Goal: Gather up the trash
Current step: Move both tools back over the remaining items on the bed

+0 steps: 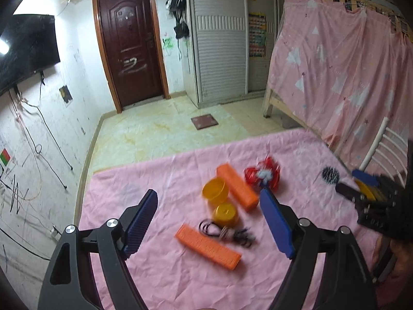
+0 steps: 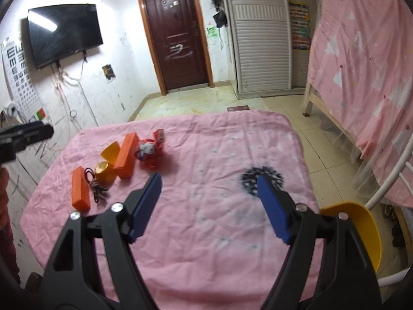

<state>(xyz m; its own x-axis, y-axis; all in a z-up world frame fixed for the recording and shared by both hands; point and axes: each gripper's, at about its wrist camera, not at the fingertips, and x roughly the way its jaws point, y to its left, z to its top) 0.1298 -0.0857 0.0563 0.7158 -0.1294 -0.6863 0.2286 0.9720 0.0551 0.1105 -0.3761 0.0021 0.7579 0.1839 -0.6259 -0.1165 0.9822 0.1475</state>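
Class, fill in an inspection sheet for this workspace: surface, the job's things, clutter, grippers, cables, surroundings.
Surface: table under a wrinkled pink cloth.
Job's things: red wrapper near the far orange block.
Clutter: near orange block, yellow cup, yellow lid, black cord bundle, black spiky disc.
Grippers: left gripper and right gripper open, holding nothing.
Cables: wires hanging under the television.
Surroundings: door, wardrobe, pink curtain, yellow chair.

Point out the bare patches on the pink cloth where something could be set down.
Free: the wide stretch of pink cloth between the red crumpled wrapper and the black spiky round piece. Crowded: the far left, around the orange blocks and yellow cups.
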